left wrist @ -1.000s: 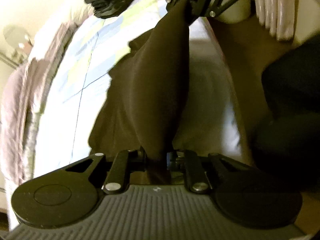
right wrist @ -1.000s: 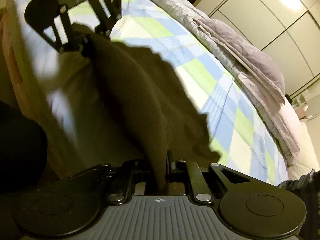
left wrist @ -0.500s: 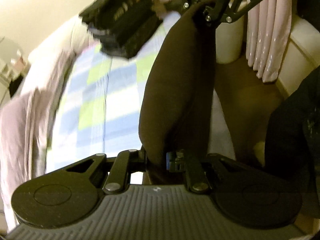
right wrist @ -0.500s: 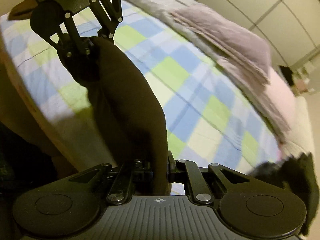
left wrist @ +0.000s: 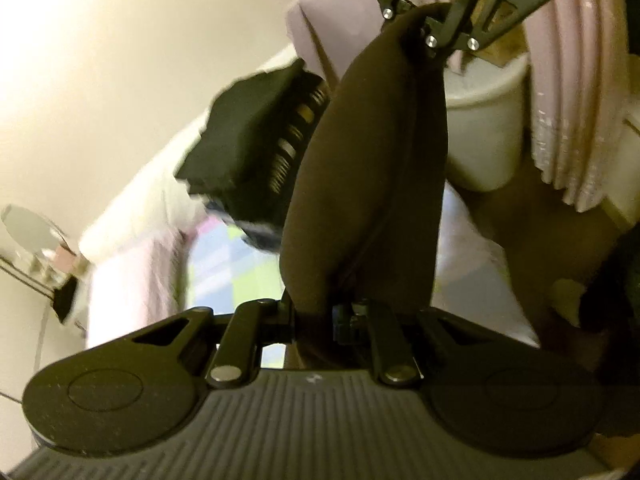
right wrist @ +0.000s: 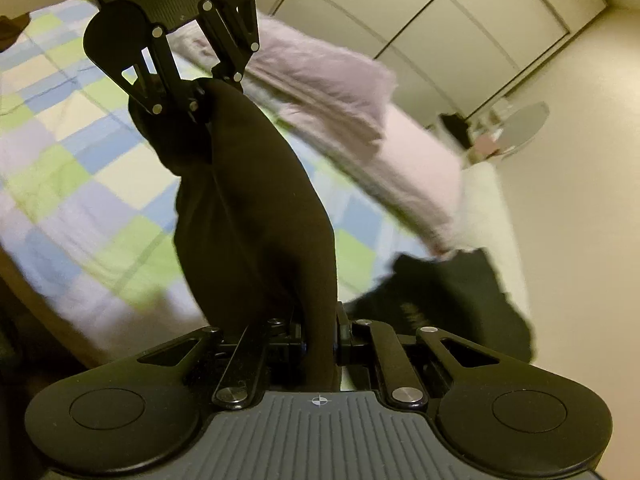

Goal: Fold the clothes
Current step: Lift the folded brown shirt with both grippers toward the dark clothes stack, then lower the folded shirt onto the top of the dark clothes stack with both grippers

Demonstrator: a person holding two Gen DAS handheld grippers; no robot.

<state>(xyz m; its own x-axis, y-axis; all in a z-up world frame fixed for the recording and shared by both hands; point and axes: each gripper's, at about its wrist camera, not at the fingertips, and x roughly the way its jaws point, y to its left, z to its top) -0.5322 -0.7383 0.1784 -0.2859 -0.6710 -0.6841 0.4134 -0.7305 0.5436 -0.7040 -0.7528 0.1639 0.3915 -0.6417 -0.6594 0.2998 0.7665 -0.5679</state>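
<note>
A dark brown garment (left wrist: 372, 184) hangs stretched between my two grippers, held up in the air above the bed. My left gripper (left wrist: 314, 316) is shut on one end of it. My right gripper (right wrist: 320, 340) is shut on the other end of the garment (right wrist: 256, 208). In the left wrist view the right gripper (left wrist: 424, 36) pinches the cloth at the top. In the right wrist view the left gripper (right wrist: 200, 96) pinches it at the upper left. The cloth's lower part is hidden behind the gripper bodies.
The bed has a blue, green and white checked cover (right wrist: 72, 168). A folded lilac blanket (right wrist: 328, 96) lies along its far side. A stack of dark folded clothes (left wrist: 248, 148) sits on the bed, also in the right wrist view (right wrist: 460, 300). A white bin (left wrist: 484, 128) and pink curtain (left wrist: 576, 80) stand nearby.
Both grippers have risen and tilted upward, lifting the brown garment off the bed. It now hangs bunched and narrow between them; the views show more wall and wardrobe.
</note>
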